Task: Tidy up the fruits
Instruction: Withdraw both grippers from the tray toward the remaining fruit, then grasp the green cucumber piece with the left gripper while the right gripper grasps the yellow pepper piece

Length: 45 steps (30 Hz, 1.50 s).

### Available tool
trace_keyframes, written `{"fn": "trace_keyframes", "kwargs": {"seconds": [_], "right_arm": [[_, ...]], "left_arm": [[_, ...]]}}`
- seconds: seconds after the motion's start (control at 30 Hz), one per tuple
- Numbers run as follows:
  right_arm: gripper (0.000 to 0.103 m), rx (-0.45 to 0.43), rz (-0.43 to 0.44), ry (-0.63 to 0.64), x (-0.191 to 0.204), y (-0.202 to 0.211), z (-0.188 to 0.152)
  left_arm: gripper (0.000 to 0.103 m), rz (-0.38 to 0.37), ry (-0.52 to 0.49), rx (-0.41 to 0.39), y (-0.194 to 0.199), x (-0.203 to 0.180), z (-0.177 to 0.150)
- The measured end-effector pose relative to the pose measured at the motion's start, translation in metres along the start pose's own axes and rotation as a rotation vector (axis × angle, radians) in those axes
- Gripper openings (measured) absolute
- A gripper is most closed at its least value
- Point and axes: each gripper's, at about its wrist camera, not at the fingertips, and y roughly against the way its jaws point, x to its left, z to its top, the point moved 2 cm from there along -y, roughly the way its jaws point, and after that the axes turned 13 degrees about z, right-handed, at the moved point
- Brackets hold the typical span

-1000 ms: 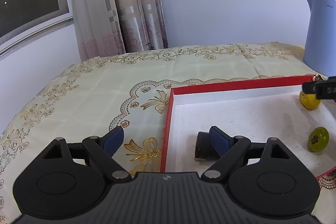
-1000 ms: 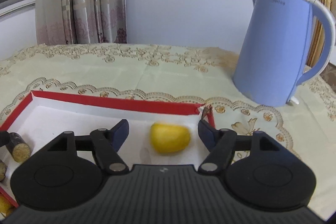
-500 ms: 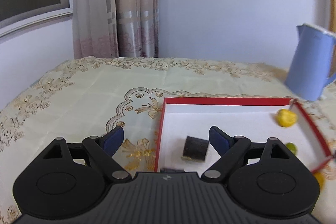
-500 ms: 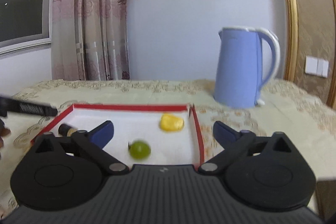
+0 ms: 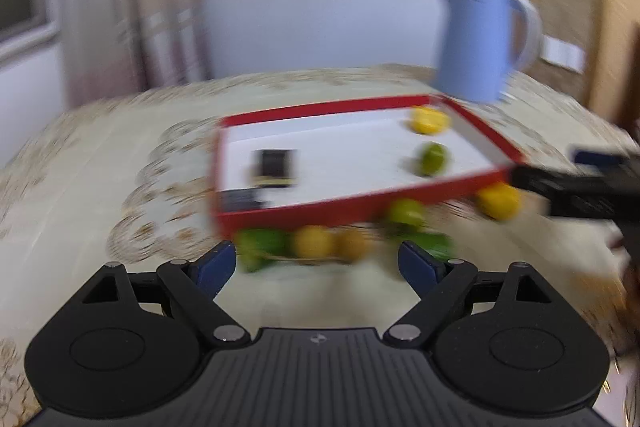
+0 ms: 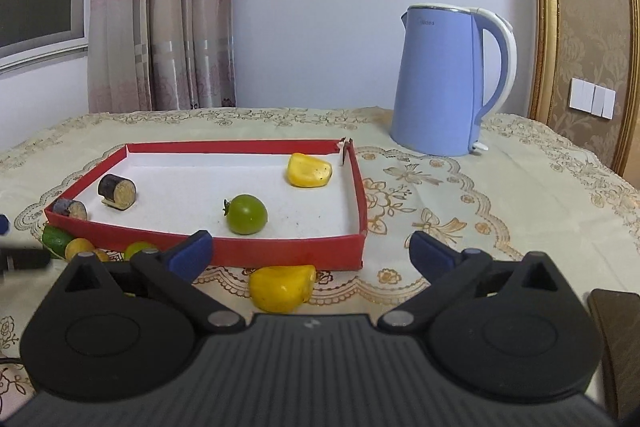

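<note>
A red tray (image 6: 280,254) with a white floor holds a yellow fruit piece (image 6: 309,170), a green tomato (image 6: 247,214) and two dark cylinder pieces (image 6: 117,191). My right gripper (image 6: 310,253) stands open before the tray's front wall. A second yellow piece (image 6: 282,287) lies on the cloth between its fingers, untouched. The left wrist view is blurred. In it my left gripper (image 5: 316,259) is open in front of a row of green and yellow fruits (image 5: 312,241) along the tray's (image 5: 320,215) front wall, gripping nothing.
A blue kettle (image 6: 448,83) stands behind the tray at the right. More small fruits (image 6: 79,249) lie by the tray's front left corner. A dark flat object (image 6: 612,327) sits at the table's right edge. Curtains and a window are behind.
The right gripper opened wide and drew back, leaving the yellow piece in the tray's far right corner. The left gripper pulled back out of the tray and swung; the fruits before the tray came into view.
</note>
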Motion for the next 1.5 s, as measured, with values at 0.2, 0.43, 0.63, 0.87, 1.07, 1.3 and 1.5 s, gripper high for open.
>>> {"fn": "trace_keyframes", "kwargs": {"seconds": [0.2,0.43,0.63,0.87,1.07,1.3,1.5], "right_arm": [[0.103,-0.013,-0.044,0.035,0.001,0.003,0.000],[0.103,-0.021,-0.067,0.016,-0.009,0.004,-0.001],[0.103,-0.019,-0.058,0.007,-0.012,0.003,-0.003],[0.103,-0.020,-0.050,-0.004,-0.015,0.003,-0.003],[0.103,-0.019,-0.055,-0.004,-0.016,0.003,-0.004],[0.103,0.041,-0.008,0.025,-0.009,-0.002,-0.007],[0.093,0.112,0.031,0.094,0.003,-0.014,-0.008]], "left_arm": [[0.089,-0.008,-0.078,0.003,-0.007,-0.040,0.002],[0.067,-0.038,-0.070,0.077,-0.023,-0.056,0.002],[0.063,-0.067,-0.023,0.143,-0.037,-0.059,0.004],[0.036,-0.064,0.011,0.173,-0.044,-0.062,0.008],[0.032,-0.109,0.069,0.192,-0.042,-0.053,0.007],[0.031,-0.111,0.062,0.130,-0.023,-0.043,0.005],[0.031,-0.056,0.086,0.106,-0.015,-0.023,0.005]]}}
